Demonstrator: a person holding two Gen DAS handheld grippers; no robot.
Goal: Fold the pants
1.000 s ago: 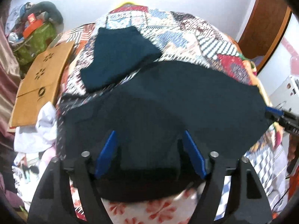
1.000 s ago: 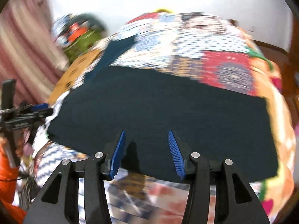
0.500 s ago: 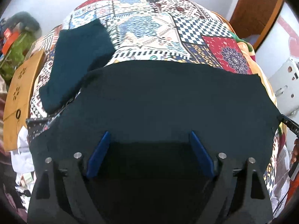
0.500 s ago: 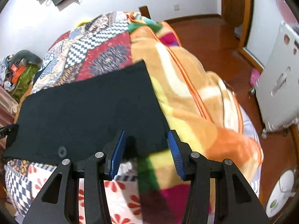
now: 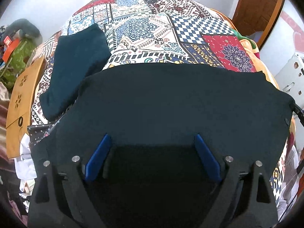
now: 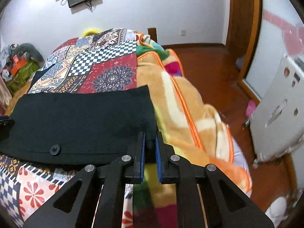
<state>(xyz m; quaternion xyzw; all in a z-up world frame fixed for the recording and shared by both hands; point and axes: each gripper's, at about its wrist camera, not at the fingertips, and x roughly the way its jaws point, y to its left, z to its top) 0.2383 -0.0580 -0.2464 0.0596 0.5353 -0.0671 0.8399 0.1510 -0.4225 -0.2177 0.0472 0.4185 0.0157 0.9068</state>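
Dark pants (image 5: 171, 98) lie spread flat across the patchwork bed. My left gripper (image 5: 152, 135) hovers over their near left part. Its jaws are opening wide, the cloth lies beneath them and the pads grip nothing. In the right wrist view the pants (image 6: 79, 121) show a button (image 6: 55, 149) near the front edge. My right gripper (image 6: 150, 134) is at their near right corner. Its jaws are closing, with a pinch of dark cloth between the blue pads. A second, folded dark teal garment (image 5: 76, 60) lies at the far left.
A patchwork bedspread (image 5: 148, 30) covers the bed, and an orange blanket (image 6: 180, 98) hangs over its right side. A wooden board (image 5: 20, 98) and piled clothes stand to the left. A white appliance (image 6: 281, 104) and a wooden door stand to the right, across a bare wood floor.
My right gripper swung along the pants to their right corner and its jaws closed on the cloth. My left gripper came down over the pants and its jaws widened.
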